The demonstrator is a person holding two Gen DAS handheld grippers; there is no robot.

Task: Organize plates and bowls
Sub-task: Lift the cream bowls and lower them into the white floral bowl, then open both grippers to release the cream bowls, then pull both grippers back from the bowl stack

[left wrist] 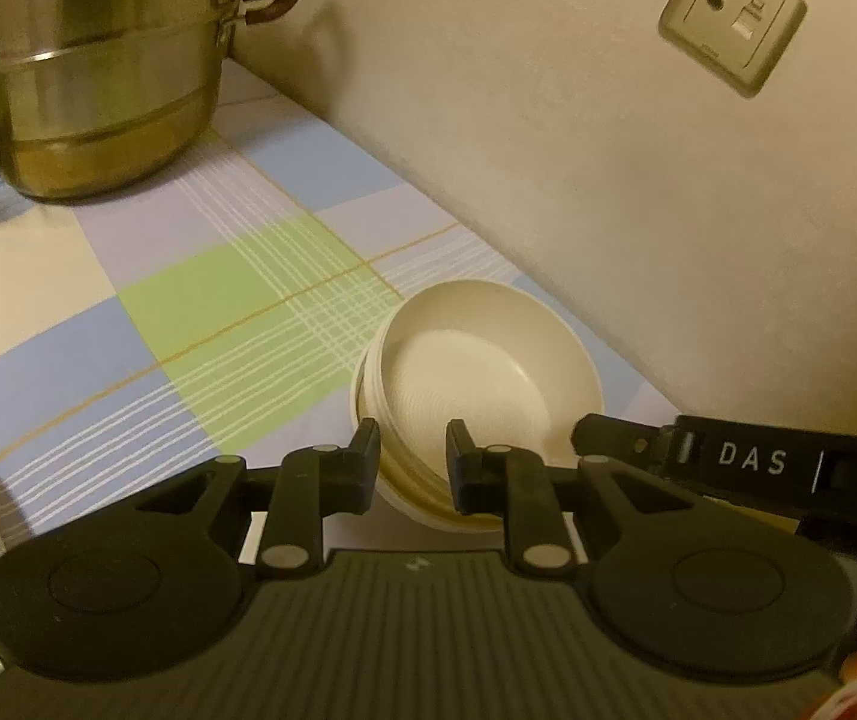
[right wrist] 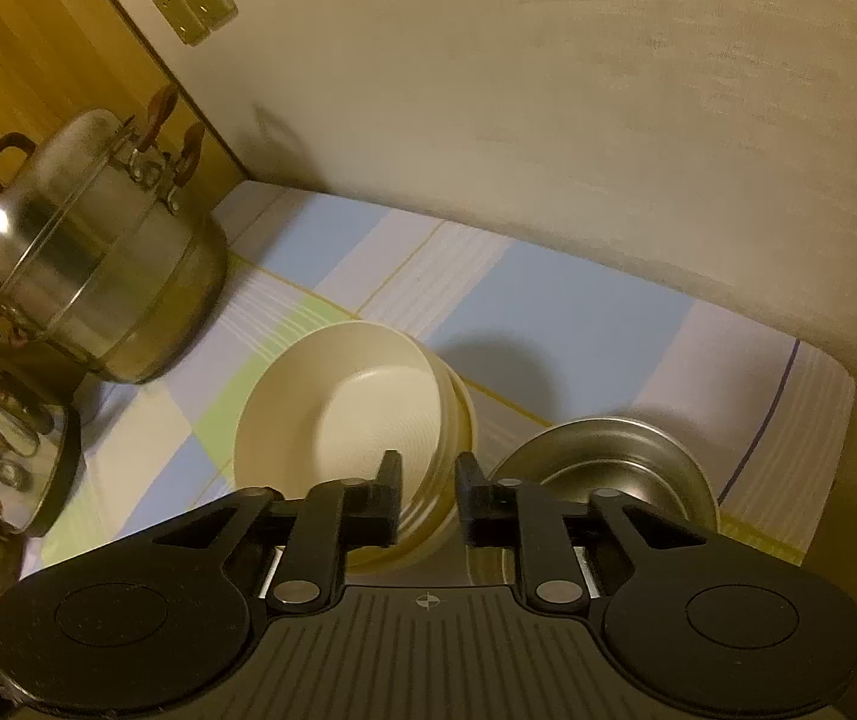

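A stack of cream bowls [left wrist: 476, 372] is held tilted above the checked tablecloth [left wrist: 200, 312]. My left gripper [left wrist: 413, 450] is shut on the stack's near rim, one finger outside and one inside. My right gripper [right wrist: 427, 483] is shut on the rim of the same cream bowl stack [right wrist: 344, 414] from the other side. The right gripper's black body [left wrist: 758, 462], marked DAS, shows at the right of the left wrist view. A steel bowl [right wrist: 608, 468] sits on the cloth just right of the stack.
A large steel steamer pot [right wrist: 98, 258] stands at the far left by the wall; it also shows in the left wrist view [left wrist: 86, 66]. A steel kettle [right wrist: 2, 444] stands in front of it. The wall [left wrist: 608, 150] runs close along the table's far edge.
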